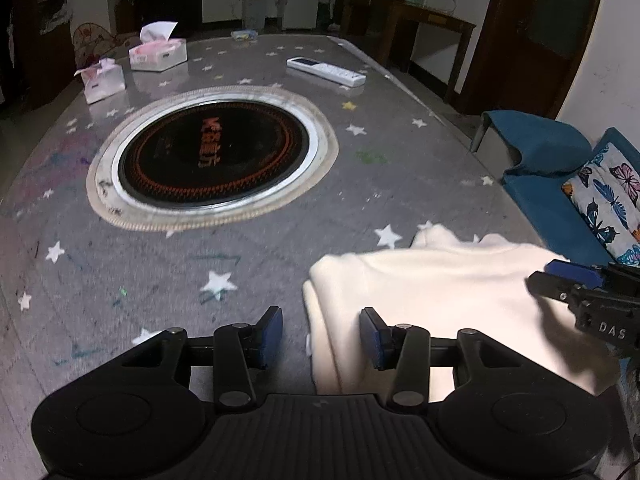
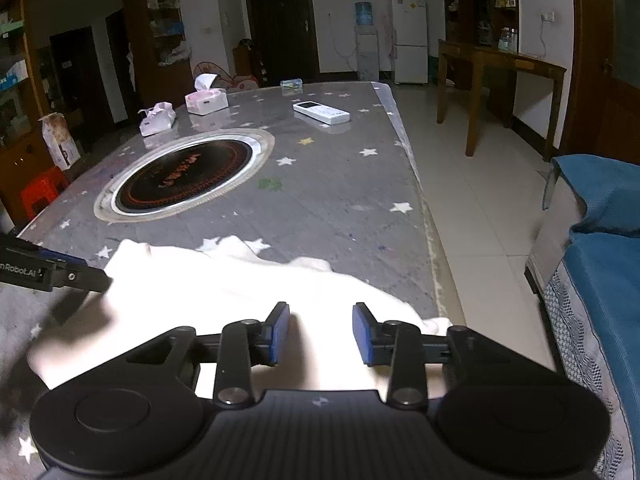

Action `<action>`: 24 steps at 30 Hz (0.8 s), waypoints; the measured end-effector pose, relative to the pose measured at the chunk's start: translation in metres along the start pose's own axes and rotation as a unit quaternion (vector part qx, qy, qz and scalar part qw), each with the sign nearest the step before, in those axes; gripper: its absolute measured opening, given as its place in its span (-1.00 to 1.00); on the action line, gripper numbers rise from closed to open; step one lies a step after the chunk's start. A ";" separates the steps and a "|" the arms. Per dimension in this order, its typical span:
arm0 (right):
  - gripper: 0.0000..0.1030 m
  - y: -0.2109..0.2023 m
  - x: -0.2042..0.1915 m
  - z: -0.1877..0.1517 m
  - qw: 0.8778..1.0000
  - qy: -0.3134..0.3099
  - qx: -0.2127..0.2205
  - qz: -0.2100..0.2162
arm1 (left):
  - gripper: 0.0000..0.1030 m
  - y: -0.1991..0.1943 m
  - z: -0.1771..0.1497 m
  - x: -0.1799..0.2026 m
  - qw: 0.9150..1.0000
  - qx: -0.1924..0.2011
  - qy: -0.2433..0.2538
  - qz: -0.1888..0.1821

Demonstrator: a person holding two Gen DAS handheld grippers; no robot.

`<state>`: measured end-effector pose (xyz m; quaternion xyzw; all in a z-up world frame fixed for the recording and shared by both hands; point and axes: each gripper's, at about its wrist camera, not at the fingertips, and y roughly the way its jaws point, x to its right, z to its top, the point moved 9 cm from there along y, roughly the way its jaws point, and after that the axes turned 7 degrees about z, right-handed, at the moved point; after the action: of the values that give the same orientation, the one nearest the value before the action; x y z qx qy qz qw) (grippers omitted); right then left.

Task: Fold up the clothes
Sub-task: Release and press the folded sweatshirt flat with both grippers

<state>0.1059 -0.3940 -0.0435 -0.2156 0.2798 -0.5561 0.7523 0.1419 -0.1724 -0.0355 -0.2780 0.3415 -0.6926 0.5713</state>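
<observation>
Cream garment (image 1: 440,300) overexposed, folds unreadable, near edge cut off; left gripper (image 1: 321,336) wide, right gripper (image 2: 321,332) wide, both empty

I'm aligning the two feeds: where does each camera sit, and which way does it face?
Left wrist: on the left gripper, facing across the table; right gripper enters at right.
Right wrist: on the right gripper, over the white garment; left gripper at left.
Shared: garment, hotplate, remote.

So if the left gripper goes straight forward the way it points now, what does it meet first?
Probably the left edge of the white garment, just ahead of the open left gripper. Depth is unclear; it might pass over onto bare table.
</observation>
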 end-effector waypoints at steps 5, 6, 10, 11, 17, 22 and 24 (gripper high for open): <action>-0.29 0.012 -0.006 0.000 1.000 -0.003 -0.009 0.003 | -0.05 0.014 0.002 0.008 1.000 -0.006 0.007 0.006; -0.27 0.015 -0.006 -0.001 1.000 -0.003 -0.011 0.003 | -0.03 0.016 0.002 0.009 1.000 -0.007 0.007 0.007; -0.23 0.017 -0.006 -0.002 1.000 -0.007 -0.016 0.002 | 0.04 0.022 0.002 0.009 1.000 -0.008 0.002 0.006; -0.22 0.016 -0.006 -0.001 1.000 -0.007 -0.016 0.002 | 0.04 0.020 0.002 0.010 1.000 -0.007 0.005 0.007; -0.20 -0.011 -0.012 -0.009 1.000 -0.013 -0.014 0.007 | 0.04 0.000 -0.007 0.010 1.000 0.008 0.021 0.007; -0.20 -0.038 -0.021 -0.025 1.000 -0.002 -0.015 0.023 | 0.04 -0.016 -0.025 0.012 0.999 0.007 0.036 -0.001; -0.20 -0.049 -0.025 -0.032 1.000 -0.005 -0.012 0.025 | 0.05 -0.021 -0.033 0.012 0.999 0.007 0.041 -0.003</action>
<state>0.0439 -0.3846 -0.0313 -0.2205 0.2878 -0.5326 0.7648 0.1012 -0.1764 -0.0388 -0.2463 0.3590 -0.7072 0.5570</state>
